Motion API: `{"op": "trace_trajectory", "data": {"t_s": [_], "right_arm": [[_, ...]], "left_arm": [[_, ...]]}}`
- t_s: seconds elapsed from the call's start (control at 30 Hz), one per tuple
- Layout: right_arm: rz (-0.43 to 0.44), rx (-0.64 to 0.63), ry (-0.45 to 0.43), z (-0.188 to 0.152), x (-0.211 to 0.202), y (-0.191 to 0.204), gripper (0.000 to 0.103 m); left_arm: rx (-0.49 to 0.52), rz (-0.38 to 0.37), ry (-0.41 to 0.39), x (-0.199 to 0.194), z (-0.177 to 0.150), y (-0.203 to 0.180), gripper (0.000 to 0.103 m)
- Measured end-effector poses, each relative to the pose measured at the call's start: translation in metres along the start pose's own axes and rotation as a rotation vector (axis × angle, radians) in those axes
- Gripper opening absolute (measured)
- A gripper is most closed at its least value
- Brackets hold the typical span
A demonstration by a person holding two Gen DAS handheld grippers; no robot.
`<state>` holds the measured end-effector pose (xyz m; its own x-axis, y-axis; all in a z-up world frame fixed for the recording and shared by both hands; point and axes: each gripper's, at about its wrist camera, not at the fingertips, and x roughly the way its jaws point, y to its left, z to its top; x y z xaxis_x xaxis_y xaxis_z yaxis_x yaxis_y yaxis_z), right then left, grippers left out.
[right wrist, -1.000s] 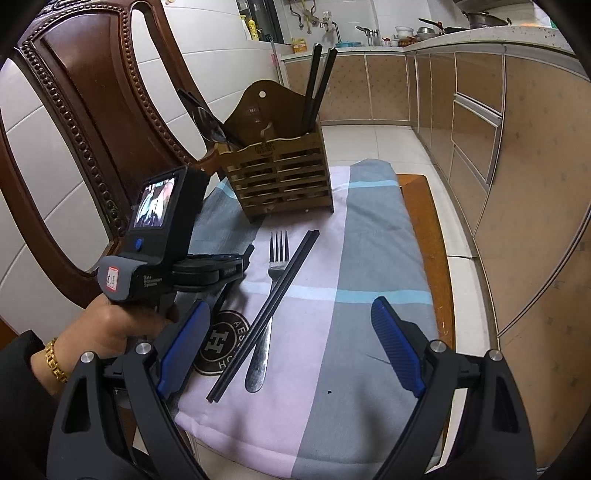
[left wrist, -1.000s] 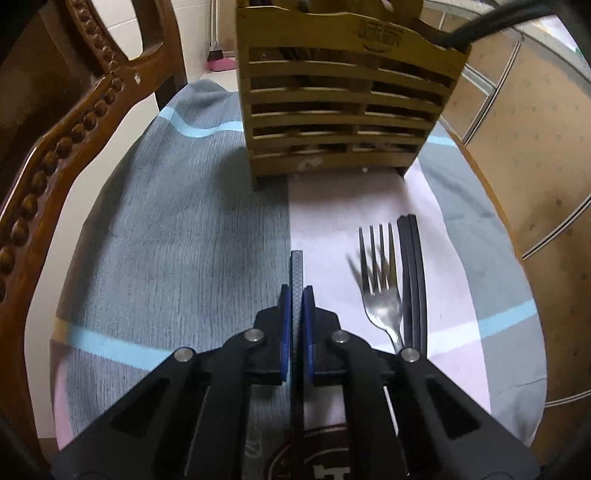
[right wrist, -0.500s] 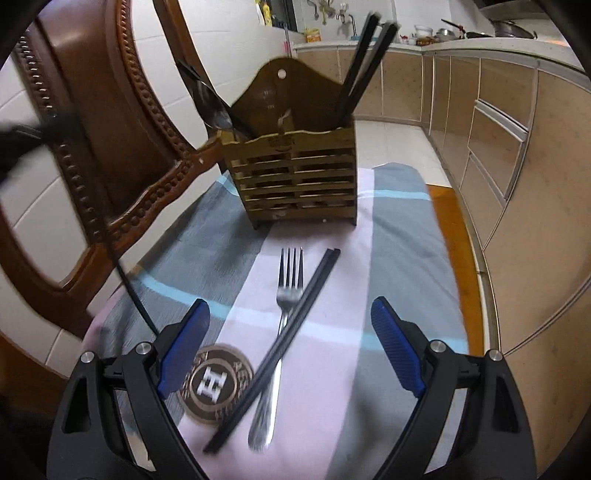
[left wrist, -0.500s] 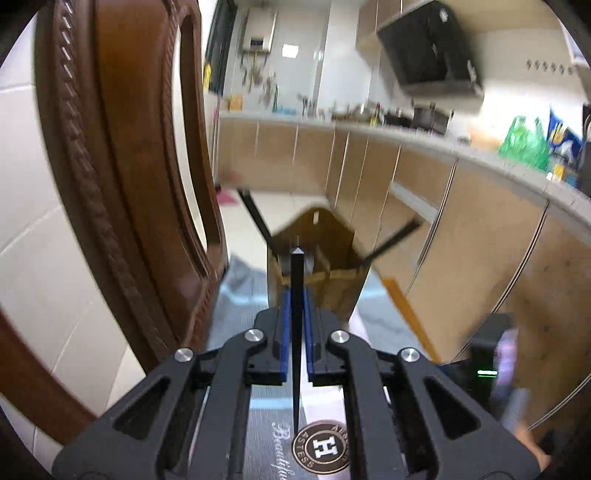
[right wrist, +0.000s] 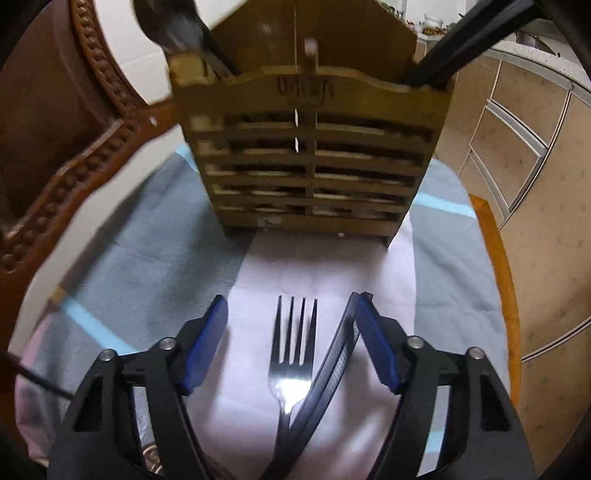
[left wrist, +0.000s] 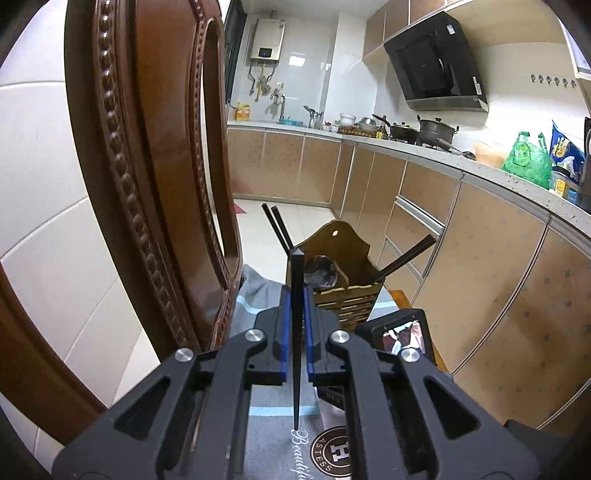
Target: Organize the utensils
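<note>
My left gripper point(left wrist: 295, 295) is shut on a single black chopstick point(left wrist: 296, 369) and holds it in the air, pointing toward the slatted wooden utensil holder point(left wrist: 347, 299). The holder point(right wrist: 314, 166) has a spoon point(right wrist: 162, 22) in its left compartment and black chopsticks point(right wrist: 461, 40) in its right one. My right gripper point(right wrist: 291, 299) hangs low over the cloth with its jaws closing. Between them lie a steel fork point(right wrist: 293, 332) and a pair of black chopsticks point(right wrist: 340, 350), which rest beside the right pad. The pads do not press on either.
A grey, pink and blue striped cloth point(right wrist: 129, 258) covers the chair seat, with a round logo point(left wrist: 332, 454) near its front. The carved wooden chair back point(left wrist: 147, 184) rises close on the left. Kitchen cabinets point(left wrist: 480, 295) and floor lie to the right of the seat's wooden edge point(right wrist: 495, 258).
My left gripper has lifted off the cloth and tilted up with the chopstick in it. My right gripper has moved forward and down over the fork and chopsticks, and its jaws have narrowed.
</note>
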<state>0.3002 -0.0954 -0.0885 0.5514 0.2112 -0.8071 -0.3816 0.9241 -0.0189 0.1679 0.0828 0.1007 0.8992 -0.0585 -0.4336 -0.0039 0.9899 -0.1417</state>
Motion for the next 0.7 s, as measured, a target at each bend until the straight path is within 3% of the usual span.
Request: {"op": "trace_trajectory", "data": {"t_s": [0.1,0.17,0.2,0.47,0.7], "right_arm": [[-0.014,-0.005,0.014,0.001,0.008,0.0,0.052],[0.018,0.0,0.023,0.003,0.009,-0.002,0.026],[0.019,-0.001,0.02,0.004,0.007,-0.002,0.024],[0.061,0.009,-0.115,0.001,-0.052,-0.01,0.023],[0.093,0.017,-0.292,-0.006,-0.126,-0.016,0.023]], "left_arm": [[-0.006,-0.004,0.003,0.004,-0.001,0.004,0.006],[-0.007,-0.002,0.007,0.005,-0.002,0.004,0.006],[-0.007,-0.002,0.008,0.007,-0.004,0.004,0.006],[-0.012,0.0,0.003,0.007,-0.004,0.007,0.006],[0.008,0.0,-0.008,0.007,-0.007,0.005,0.006]]}}
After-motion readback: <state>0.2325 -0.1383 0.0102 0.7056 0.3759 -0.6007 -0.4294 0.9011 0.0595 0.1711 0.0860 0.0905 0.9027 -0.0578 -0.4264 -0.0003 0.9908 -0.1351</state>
